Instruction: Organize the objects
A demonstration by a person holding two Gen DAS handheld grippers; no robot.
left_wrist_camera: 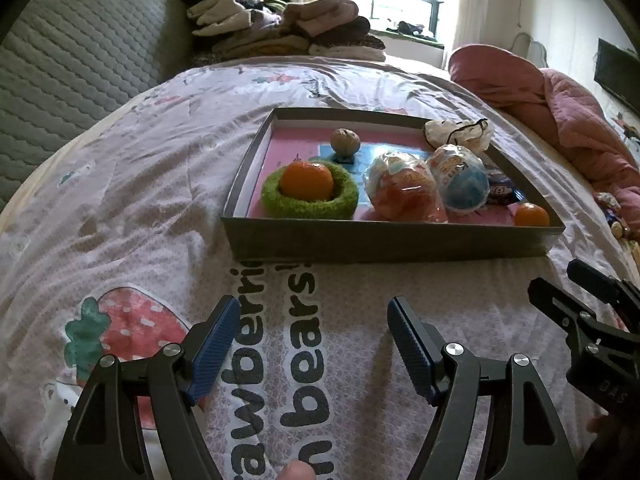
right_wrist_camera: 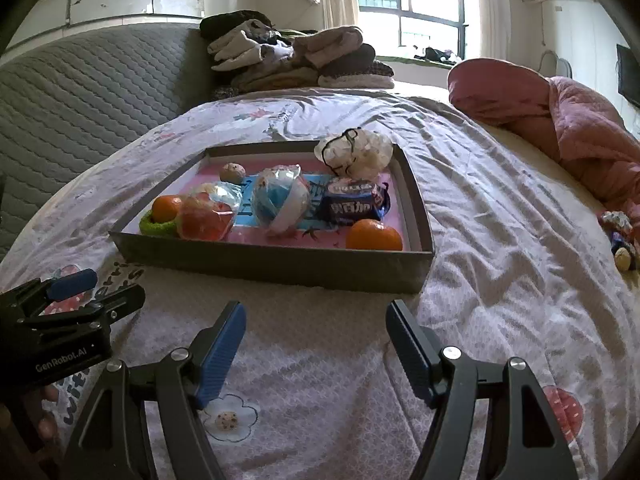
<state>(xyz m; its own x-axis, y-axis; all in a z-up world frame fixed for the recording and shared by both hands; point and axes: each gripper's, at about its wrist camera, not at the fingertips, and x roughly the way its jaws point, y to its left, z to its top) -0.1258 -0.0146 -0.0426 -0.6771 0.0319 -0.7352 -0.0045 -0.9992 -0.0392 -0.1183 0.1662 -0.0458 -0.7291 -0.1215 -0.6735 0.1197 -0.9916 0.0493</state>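
Two grippers hung wide open over a printed quilt, nothing between their ribbed blue pads.

Nearest, the left gripper (left_wrist_camera: 310, 312) and right gripper (right_wrist_camera: 316, 316) stood with jaws spread and empty above the soft, wrinkled quilt (left_wrist_camera: 160, 184) — strawberry prints, thick black letters. Just beyond lay a shallow rectangular grey box (left_wrist_camera: 384, 240), pink inside. It held a smooth round orange (left_wrist_camera: 306, 180) nested in a fuzzy green ring (left_wrist_camera: 308, 204) at the left, two crinkly plastic-wrapped balls (left_wrist_camera: 404, 188) in the middle, a second orange (right_wrist_camera: 374, 235) at the near right corner, and a glossy blue snack packet (right_wrist_camera: 354, 200). Far off — folded clothes (left_wrist_camera: 280, 28) and a rumpled pink blanket (left_wrist_camera: 560, 112).
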